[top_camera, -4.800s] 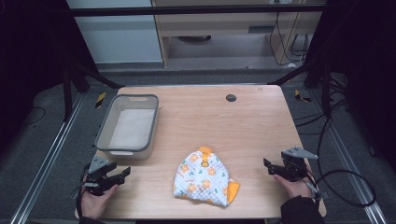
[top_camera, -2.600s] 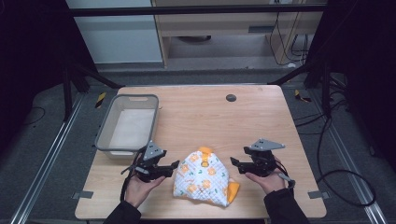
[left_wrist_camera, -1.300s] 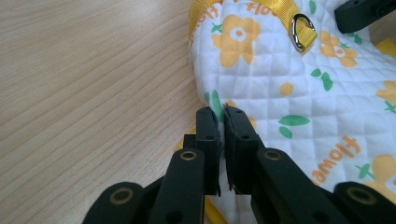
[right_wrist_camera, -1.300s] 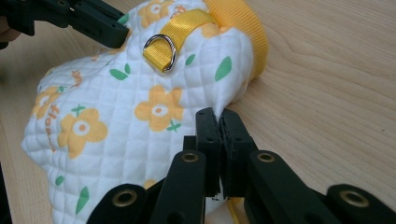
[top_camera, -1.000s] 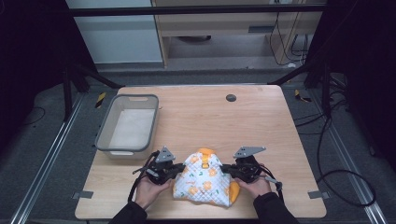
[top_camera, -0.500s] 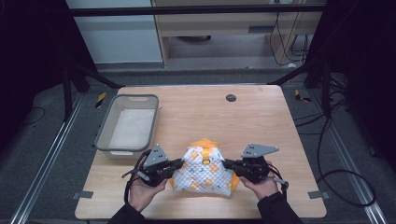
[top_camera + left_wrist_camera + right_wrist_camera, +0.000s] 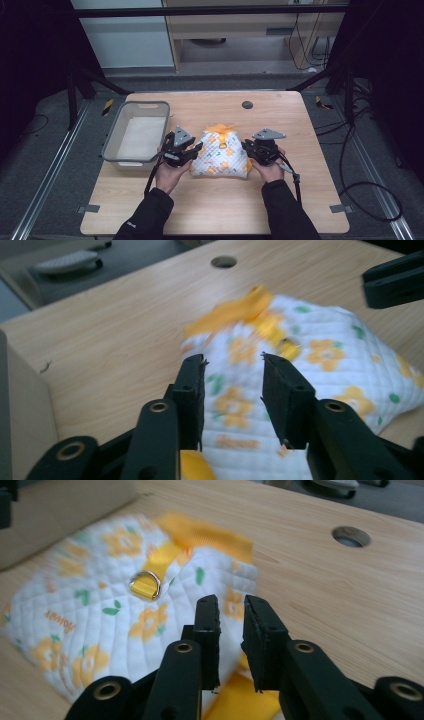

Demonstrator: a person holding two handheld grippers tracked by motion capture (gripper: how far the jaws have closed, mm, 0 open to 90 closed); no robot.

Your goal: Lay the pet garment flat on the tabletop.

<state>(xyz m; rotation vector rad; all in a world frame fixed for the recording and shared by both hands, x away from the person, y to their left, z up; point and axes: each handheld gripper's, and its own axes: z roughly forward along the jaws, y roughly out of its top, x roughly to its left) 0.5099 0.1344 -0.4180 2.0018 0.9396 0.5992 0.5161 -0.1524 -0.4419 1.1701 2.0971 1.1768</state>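
Quilted floral bib [image 7: 220, 152] at tabletop [image 7: 210, 207] centre, grey bin [image 7: 136, 131] at nine o'clock. Left hand-held gripper [image 7: 232, 377] parted over its edge; right hand-held gripper [image 7: 231, 617] narrowly parted (grip uncertain).

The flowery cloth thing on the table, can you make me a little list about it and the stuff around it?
cloth: white quilted cloth with orange flowers, green leaves and yellow trim, lying on the table
ring: small metal ring on a yellow strap on top
left tool: left tool at the cloth's left edge, jaws apart, cloth between them
right tool: right tool at the cloth's right edge, jaws close with a narrow gap; grip unclear
bin: grey bin left of the cloth, nothing seen inside
hole: round hole in the table's far side
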